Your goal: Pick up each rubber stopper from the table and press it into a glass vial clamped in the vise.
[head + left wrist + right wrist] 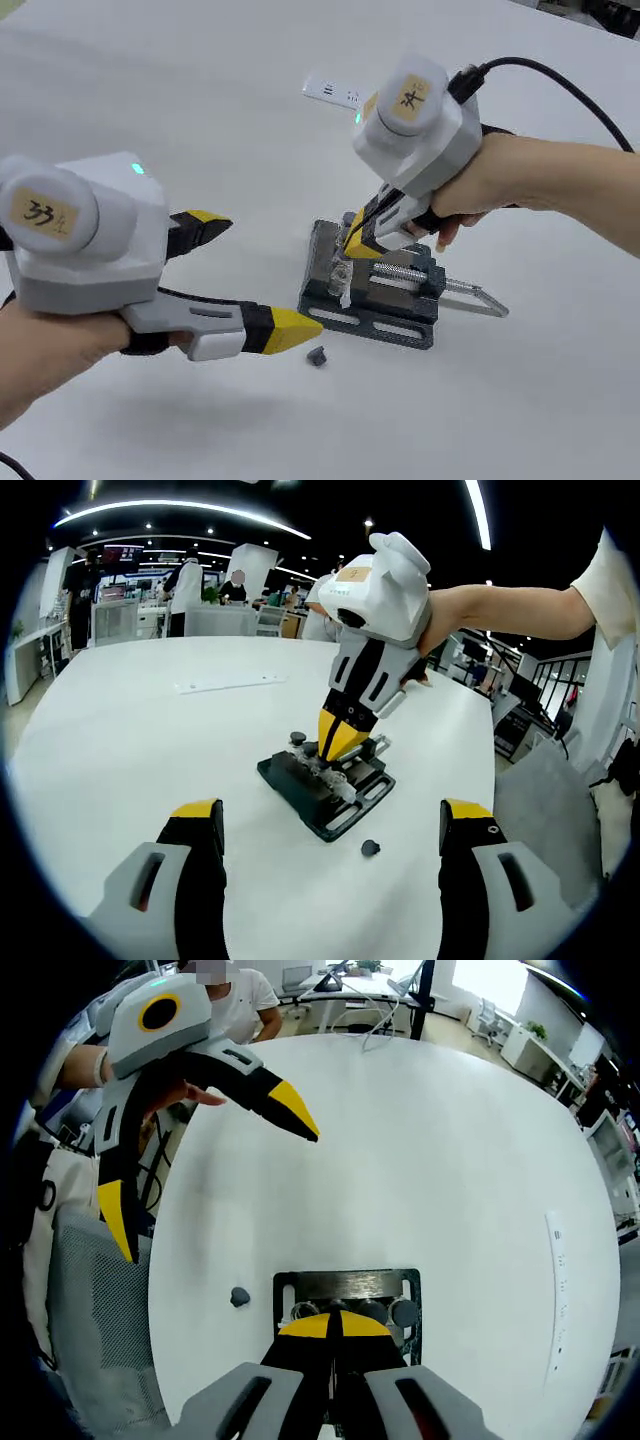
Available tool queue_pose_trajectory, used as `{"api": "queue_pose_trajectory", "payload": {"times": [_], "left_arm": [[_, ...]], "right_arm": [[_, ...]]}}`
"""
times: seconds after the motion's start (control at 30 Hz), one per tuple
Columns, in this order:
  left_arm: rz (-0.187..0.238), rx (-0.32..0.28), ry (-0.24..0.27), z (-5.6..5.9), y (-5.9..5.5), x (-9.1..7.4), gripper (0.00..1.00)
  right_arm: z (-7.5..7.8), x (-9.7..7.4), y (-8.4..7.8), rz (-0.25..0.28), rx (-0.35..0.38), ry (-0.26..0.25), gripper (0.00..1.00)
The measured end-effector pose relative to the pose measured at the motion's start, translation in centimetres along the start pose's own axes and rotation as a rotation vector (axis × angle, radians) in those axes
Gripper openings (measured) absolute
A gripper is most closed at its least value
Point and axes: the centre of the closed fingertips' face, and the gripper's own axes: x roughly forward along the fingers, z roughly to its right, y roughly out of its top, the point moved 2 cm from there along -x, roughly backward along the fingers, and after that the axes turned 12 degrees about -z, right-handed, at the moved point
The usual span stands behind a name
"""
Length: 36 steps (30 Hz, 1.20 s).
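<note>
Head view: left gripper (270, 273) at near left, jaws spread wide, nothing btwn them. One loose rubber stopper (317, 355) lies on the white table (200, 120), just right of and nearer than the left gripper's near tip, not touching it, and just near of the vise (372, 298). Right gripper (352, 246) points down onto the vise's left end, tips at the top of a clear vial (340, 276) clamped there. A white strip (332, 92) lies at the far side.

Left gripper view: own jaws wide apart, w/ vise (325, 790) straight ahead and the stopper (370, 848) on the table near-right of it, well short of the tips. Right gripper (340, 742) comes down on the vise, jaws narrow.

Right gripper view: own jaws (335, 1320) drawn together, tips all but meeting over the vise slot; can't tell if anything is pinched. Dark round tops (403, 1312) sit in the slot beside the tips. Stopper (240, 1297) lies left of the vise, apart. Left gripper (219, 1195) at upper left, splayed wide.
</note>
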Motion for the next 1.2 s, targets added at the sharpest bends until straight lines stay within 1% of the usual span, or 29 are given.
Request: {"api": "queue_pose_trajectory", "payload": {"times": [0.1,0.13,0.2,0.23,0.27,0.33,0.4,0.43,0.5,0.57,0.63,0.67,0.77,0.83,1.0,1.13,1.2], "left_arm": [[0.005,0.001,0.0,0.02,0.07,-0.08,0.88],[0.005,0.003,-0.001,0.03,0.05,-0.09,0.88],[0.002,0.004,-0.004,0.07,-0.04,-0.04,0.87],[0.0,0.005,-0.005,0.1,-0.07,-0.01,0.87],[-0.002,0.009,-0.008,0.2,-0.05,0.01,0.87],[0.0,0.01,-0.009,0.26,0.02,-0.01,0.87],[0.002,0.008,-0.009,0.2,0.07,-0.02,0.87],[0.003,0.007,-0.008,0.08,0.08,-0.04,0.87],[0.004,0.005,-0.008,-0.19,0.04,-0.05,0.87],[0.001,0.005,-0.011,-0.21,0.0,0.1,0.87],[0.0,0.007,-0.014,-0.16,0.04,0.16,0.87],[-0.001,0.007,-0.016,-0.11,0.06,0.21,0.87],[0.0,0.01,-0.02,0.03,0.12,0.26,0.87],[-0.002,0.013,-0.02,0.09,0.05,0.23,0.87],[-0.013,0.014,-0.023,0.17,-0.34,0.1,0.87],[-0.013,0.015,-0.02,0.14,-0.34,0.03,0.87],[-0.013,0.019,-0.02,0.14,-0.29,-0.01,0.87]], "right_arm": [[-0.06,-0.04,0.01,0.01,0.005,-0.016,0.0],[-0.12,-0.02,0.08,0.006,0.004,-0.021,0.0],[0.11,0.07,0.24,-0.024,-0.021,-0.029,0.0],[0.18,0.11,0.34,-0.038,-0.016,-0.026,0.0],[0.2,0.15,0.39,-0.057,-0.038,-0.025,0.0],[-0.32,0.11,0.33,-0.065,-0.033,-0.02,0.0],[-0.06,0.08,0.22,-0.06,-0.008,-0.002,0.0],[-0.08,0.1,0.26,-0.058,-0.018,-0.003,0.0],[-0.03,0.13,0.25,-0.055,-0.01,-0.002,0.0],[0.05,0.16,0.22,-0.053,0.005,0.0,0.0],[-0.06,0.19,0.26,-0.059,-0.01,-0.01,0.0],[0.03,0.18,0.23,-0.057,-0.02,-0.013,0.0],[0.2,0.15,0.13,-0.018,0.021,0.015,0.0],[0.3,0.16,0.07,-0.01,0.025,0.022,0.0],[-0.02,0.16,0.13,0.0,0.0,0.01,0.0],[0.15,0.17,0.29,0.01,0.004,0.001,0.0],[0.31,0.2,0.24,0.021,-0.009,-0.004,0.0]]}}
